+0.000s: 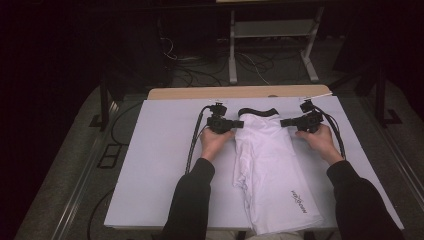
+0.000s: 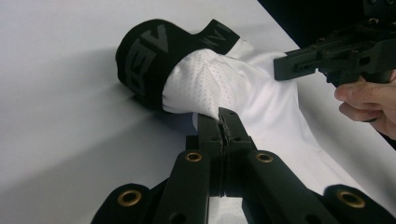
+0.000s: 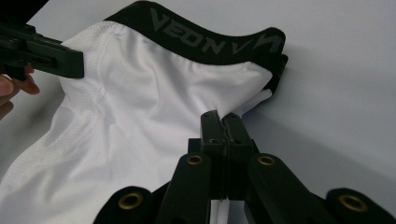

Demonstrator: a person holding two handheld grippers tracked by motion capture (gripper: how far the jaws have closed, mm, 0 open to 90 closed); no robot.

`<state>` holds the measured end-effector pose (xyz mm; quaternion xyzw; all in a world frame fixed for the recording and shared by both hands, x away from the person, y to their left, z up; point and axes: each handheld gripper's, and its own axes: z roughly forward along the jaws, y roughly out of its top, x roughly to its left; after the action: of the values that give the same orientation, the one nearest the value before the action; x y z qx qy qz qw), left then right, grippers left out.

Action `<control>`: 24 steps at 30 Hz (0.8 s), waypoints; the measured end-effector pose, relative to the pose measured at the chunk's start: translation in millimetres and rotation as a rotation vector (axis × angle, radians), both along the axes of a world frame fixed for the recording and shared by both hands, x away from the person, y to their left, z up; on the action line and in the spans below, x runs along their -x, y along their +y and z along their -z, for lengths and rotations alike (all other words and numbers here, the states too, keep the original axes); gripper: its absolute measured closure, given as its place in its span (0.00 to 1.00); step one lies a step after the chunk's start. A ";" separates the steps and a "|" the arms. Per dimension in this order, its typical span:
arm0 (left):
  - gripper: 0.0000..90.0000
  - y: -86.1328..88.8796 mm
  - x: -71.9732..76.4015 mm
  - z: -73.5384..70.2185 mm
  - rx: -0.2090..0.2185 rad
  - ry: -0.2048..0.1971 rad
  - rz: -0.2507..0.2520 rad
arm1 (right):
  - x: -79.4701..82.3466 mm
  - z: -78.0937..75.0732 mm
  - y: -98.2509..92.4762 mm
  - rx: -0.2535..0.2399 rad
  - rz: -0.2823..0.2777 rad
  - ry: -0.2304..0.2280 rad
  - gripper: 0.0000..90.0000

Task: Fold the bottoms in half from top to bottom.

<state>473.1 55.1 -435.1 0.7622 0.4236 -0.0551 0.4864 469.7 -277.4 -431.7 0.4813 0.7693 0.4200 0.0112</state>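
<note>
White mesh shorts (image 1: 270, 165) with a black lettered waistband (image 1: 257, 111) lie lengthwise on the white table, waistband at the far end. My left gripper (image 1: 241, 123) pinches the shorts' left edge just below the waistband; in the left gripper view its jaws (image 2: 227, 116) are pressed together on white fabric (image 2: 243, 88). My right gripper (image 1: 283, 122) bites the opposite edge, and the right gripper view shows it (image 3: 223, 119) shut on the cloth (image 3: 154, 93) beside the waistband (image 3: 210, 44). The fabric between the two grippers is slightly raised and wrinkled.
The white table top (image 1: 160, 165) has bare room on both sides of the shorts. A wooden strip (image 1: 200, 93) runs along its far edge. Cables (image 1: 192, 145) trail from the left gripper. A metal stand (image 1: 272, 30) is on the floor beyond.
</note>
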 end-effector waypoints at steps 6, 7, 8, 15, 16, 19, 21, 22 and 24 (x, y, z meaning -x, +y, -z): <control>0.98 1.7 7.9 -4.4 -0.006 -0.006 0.010 | 11.1 -6.5 -0.7 -0.001 -0.011 -0.030 0.97; 0.98 1.7 9.2 -4.9 -0.003 -0.007 0.011 | 12.9 -6.9 -0.8 0.001 -0.009 -0.032 0.97; 0.98 1.4 10.6 -5.7 -0.004 -0.009 0.017 | 14.4 -7.0 -0.9 -0.003 -0.012 -0.035 0.97; 0.98 1.6 21.9 -12.4 0.003 -0.018 0.033 | 26.4 -10.8 1.6 0.000 -0.025 -0.059 0.97; 0.98 2.0 23.2 -13.4 0.005 -0.019 0.033 | 28.1 -11.7 1.6 0.003 -0.028 -0.064 0.97; 0.98 3.0 28.4 -17.0 0.013 -0.023 0.034 | 32.9 -14.6 1.4 -0.005 -0.031 -0.069 0.97; 0.98 3.1 31.5 -19.7 0.014 -0.020 0.035 | 36.0 -16.5 1.4 -0.005 -0.033 -0.075 0.97; 0.98 3.1 31.5 -19.7 0.014 -0.020 0.035 | 37.7 -17.2 1.3 -0.006 -0.035 -0.081 0.97; 0.98 3.1 36.5 -23.8 0.022 -0.026 0.038 | 40.8 -18.2 1.1 -0.010 -0.036 -0.088 0.97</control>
<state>436.5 58.2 -411.3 0.7655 0.4020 -0.0592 0.4990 429.0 -276.3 -413.5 0.4484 0.7746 0.4445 0.0350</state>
